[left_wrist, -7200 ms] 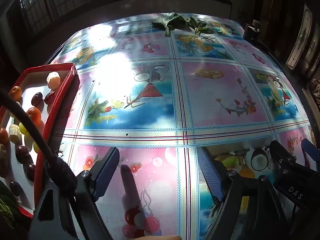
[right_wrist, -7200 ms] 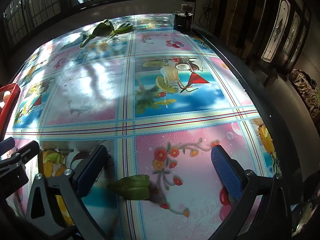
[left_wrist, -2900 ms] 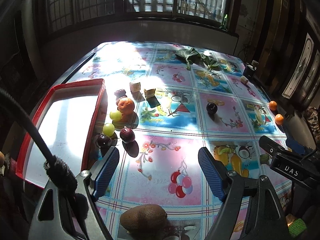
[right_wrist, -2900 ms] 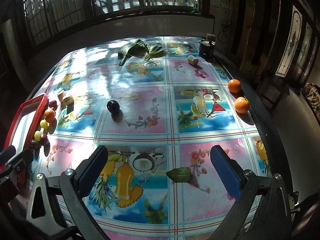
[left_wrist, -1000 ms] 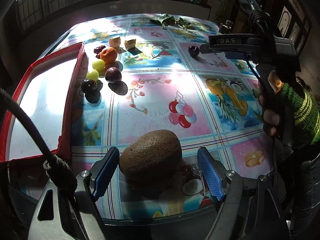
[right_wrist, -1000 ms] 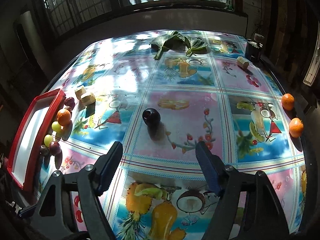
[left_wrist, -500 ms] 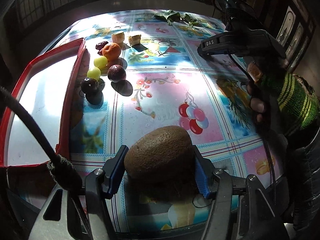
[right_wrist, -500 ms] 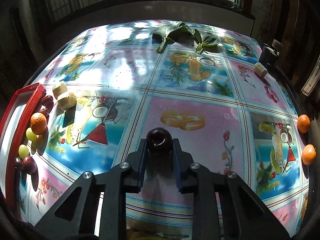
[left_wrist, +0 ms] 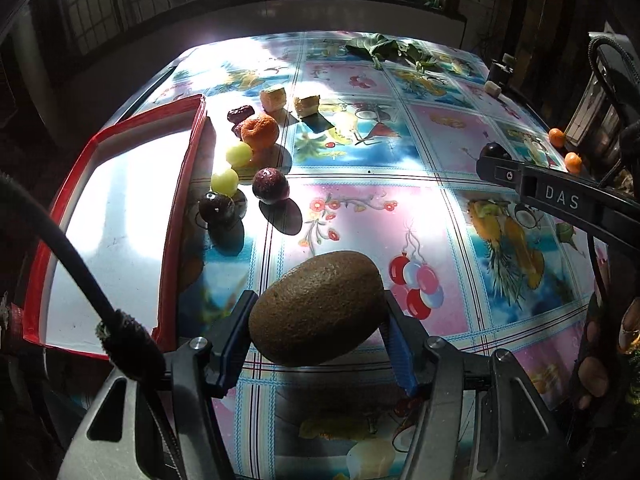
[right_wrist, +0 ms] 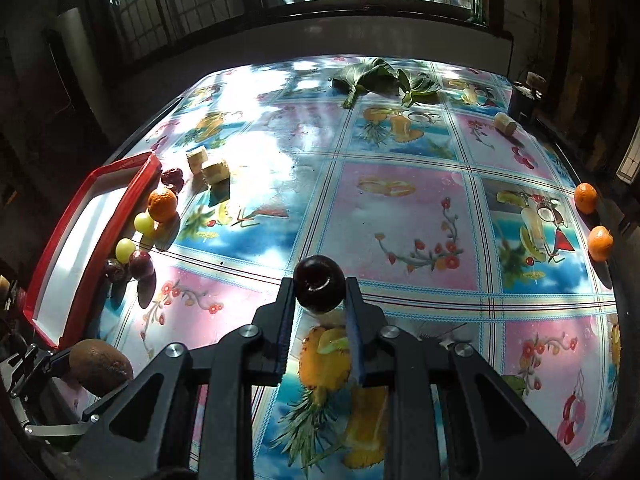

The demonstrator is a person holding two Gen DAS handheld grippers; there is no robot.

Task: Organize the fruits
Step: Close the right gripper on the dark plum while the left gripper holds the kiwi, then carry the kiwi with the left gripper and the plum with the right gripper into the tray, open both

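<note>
Left wrist view: the left gripper (left_wrist: 318, 334) clamps a brown kiwi (left_wrist: 318, 314) between both pads, just right of the red tray (left_wrist: 182, 200).

Right wrist view: the right gripper (right_wrist: 319, 312) pinches a dark plum (right_wrist: 319, 285) at its fingertips, well right of the tray (right_wrist: 94, 248).

brown kiwi (left_wrist: 318, 309) gripped; dark plum (right_wrist: 319, 284) gripped
</note>
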